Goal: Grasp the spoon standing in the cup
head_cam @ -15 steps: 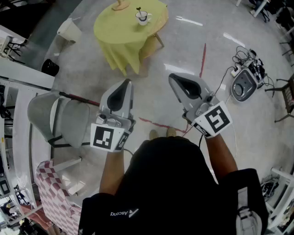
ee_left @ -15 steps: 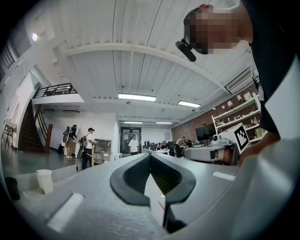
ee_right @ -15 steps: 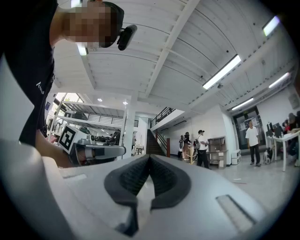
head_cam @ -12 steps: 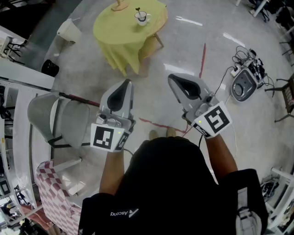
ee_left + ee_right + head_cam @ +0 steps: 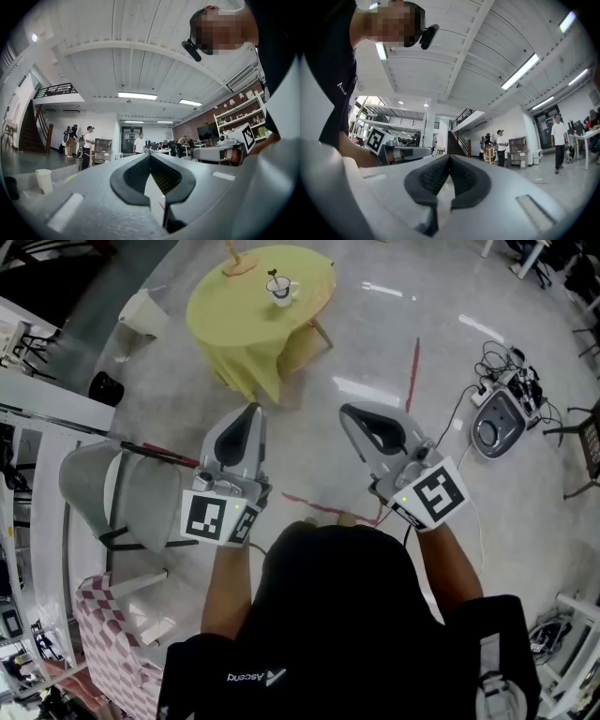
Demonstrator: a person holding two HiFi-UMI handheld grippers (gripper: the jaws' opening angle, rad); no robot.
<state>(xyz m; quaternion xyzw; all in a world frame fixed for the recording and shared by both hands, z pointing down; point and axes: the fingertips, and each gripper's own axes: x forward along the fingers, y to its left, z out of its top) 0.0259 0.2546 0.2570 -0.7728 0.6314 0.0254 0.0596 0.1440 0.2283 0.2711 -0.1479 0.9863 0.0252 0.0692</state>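
A white cup (image 5: 281, 290) with a dark spoon (image 5: 273, 276) standing in it sits on a round table under a yellow cloth (image 5: 234, 324), far off at the top of the head view. My left gripper (image 5: 251, 410) and right gripper (image 5: 346, 412) are held side by side in front of the person's chest, well short of the table and pointing toward it. Both are shut with nothing between the pads. In the left gripper view the left gripper (image 5: 150, 154) has its jaws together, and the right gripper (image 5: 449, 156) shows the same in its own view. Neither gripper view shows the cup.
A grey chair (image 5: 117, 491) stands close on the left, with a checked cloth (image 5: 108, 643) below it. A white bin (image 5: 142, 311) and a dark object (image 5: 104, 387) lie left of the table. A grey device with cables (image 5: 493, 421) sits at the right. Red tape (image 5: 411, 371) marks the floor.
In the head view the table and cup have slid a little down and left. Both grippers stay shut, side by side, and have risen slightly in the frame.
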